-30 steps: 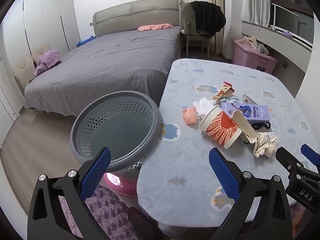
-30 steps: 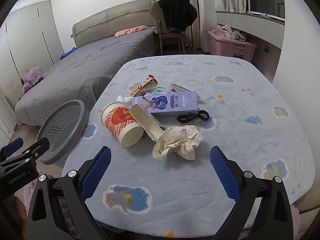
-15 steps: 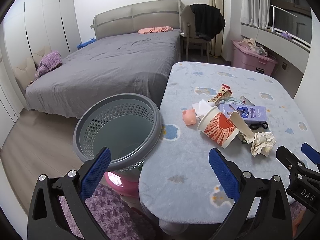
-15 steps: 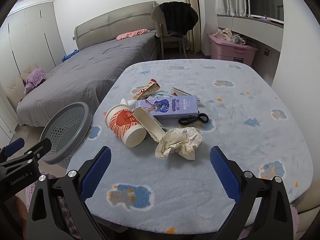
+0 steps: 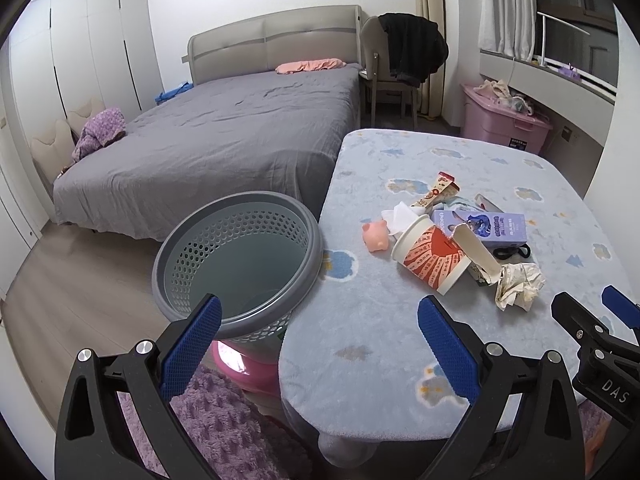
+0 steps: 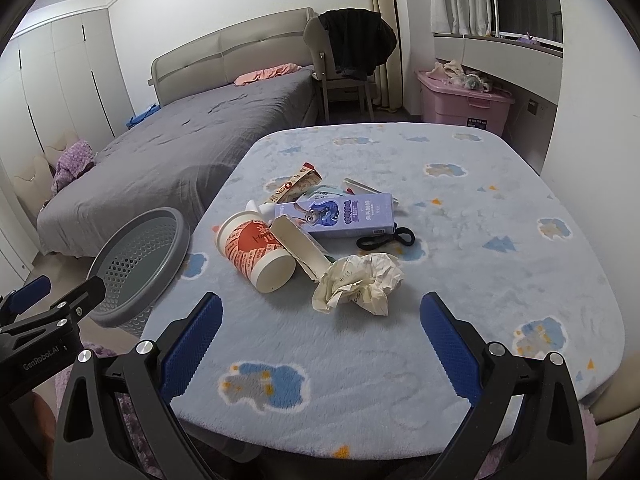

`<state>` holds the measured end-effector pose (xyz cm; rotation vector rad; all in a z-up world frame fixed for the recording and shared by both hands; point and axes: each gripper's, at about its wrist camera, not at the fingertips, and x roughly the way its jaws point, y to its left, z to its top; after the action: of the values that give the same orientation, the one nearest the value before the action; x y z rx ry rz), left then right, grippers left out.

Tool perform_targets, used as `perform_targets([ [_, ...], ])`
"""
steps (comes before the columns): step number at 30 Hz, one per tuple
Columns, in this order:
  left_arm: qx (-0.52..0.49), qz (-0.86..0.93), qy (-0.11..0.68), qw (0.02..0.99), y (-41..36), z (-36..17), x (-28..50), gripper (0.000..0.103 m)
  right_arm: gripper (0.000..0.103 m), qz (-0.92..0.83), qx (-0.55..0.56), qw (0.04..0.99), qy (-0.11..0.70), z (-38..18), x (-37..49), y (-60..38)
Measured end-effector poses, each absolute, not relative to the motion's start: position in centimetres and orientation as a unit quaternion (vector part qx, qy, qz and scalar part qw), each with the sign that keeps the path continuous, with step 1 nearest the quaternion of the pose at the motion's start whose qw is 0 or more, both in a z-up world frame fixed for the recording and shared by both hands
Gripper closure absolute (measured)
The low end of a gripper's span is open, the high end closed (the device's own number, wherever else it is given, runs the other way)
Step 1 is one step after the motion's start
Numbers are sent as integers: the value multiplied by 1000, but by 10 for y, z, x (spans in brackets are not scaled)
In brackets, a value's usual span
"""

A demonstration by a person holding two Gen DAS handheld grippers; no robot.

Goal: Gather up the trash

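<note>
Fingers wide on both grippers (image 5: 320,340) (image 6: 320,338), empty; bin (image 5: 240,256) beside table (image 6: 400,360) edge, handy for trash (image 6: 358,282).

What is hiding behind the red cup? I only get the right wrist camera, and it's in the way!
Observer: The left wrist view shows a small pink pig toy lying on the table, close beside the rim of the red cup.
Operator: Is any trash thrown away yet?
Observer: Not that I can see. The left view looks down into the grey basket, and the part of its bottom that shows is bare.
Operator: What does it stand on?
Observer: On something pink and round that peeks out beneath it, next to a fluffy purple rug.
</note>
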<state>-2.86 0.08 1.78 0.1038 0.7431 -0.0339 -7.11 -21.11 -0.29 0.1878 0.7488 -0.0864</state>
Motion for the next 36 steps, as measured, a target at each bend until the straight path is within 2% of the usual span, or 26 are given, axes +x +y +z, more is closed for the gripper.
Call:
perform_targets([
  [36, 52, -17, 360, 931, -1, 18, -32, 6, 8, -41, 94, 927, 360, 0, -78, -213],
])
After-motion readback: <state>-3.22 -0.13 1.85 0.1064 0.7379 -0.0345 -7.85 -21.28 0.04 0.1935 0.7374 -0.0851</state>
